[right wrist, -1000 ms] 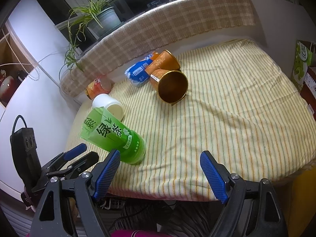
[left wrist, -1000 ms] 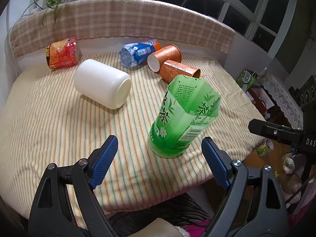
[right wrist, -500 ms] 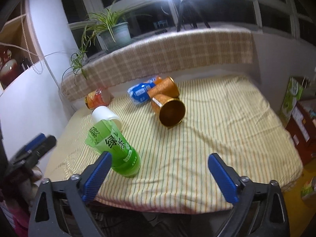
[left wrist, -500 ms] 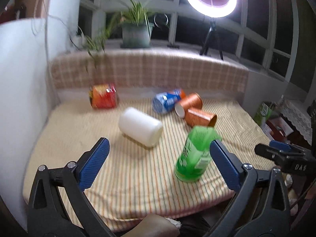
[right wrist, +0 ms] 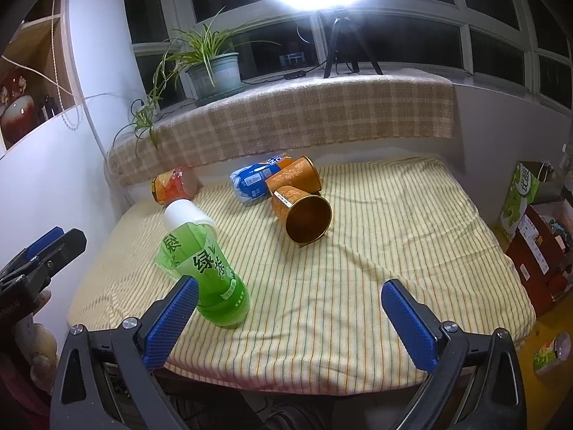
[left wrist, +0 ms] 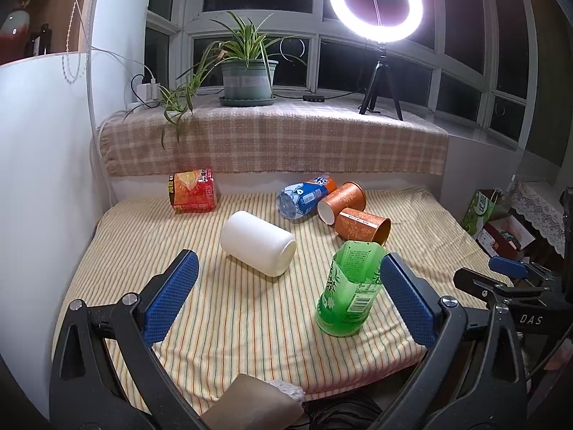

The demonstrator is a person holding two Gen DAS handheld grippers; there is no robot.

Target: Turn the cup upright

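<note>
A green cut-bottle cup point(left wrist: 349, 288) stands on its base near the table's front edge, open end up and leaning; it also shows in the right wrist view point(right wrist: 207, 274). A white cup point(left wrist: 258, 243) lies on its side mid-table. Two orange cups point(left wrist: 361, 220) lie on their sides behind, one with its mouth toward the right wrist view point(right wrist: 302, 215). My left gripper point(left wrist: 286, 297) is open and empty, back from the table's front edge. My right gripper point(right wrist: 286, 317) is open and empty, also at the front edge.
A blue bottle cup point(left wrist: 304, 197) and a red-orange packet cup point(left wrist: 191, 195) lie at the back of the striped cloth point(left wrist: 232, 315). A plaid ledge point(left wrist: 272, 143) with a potted plant point(left wrist: 247, 79) and ring light point(left wrist: 376, 3) stands behind. Boxes point(right wrist: 537, 236) stand right of the table.
Both grippers have drawn back and tilted up from the table, so the window and light now show. The green cup stays standing; nothing on the table has moved.
</note>
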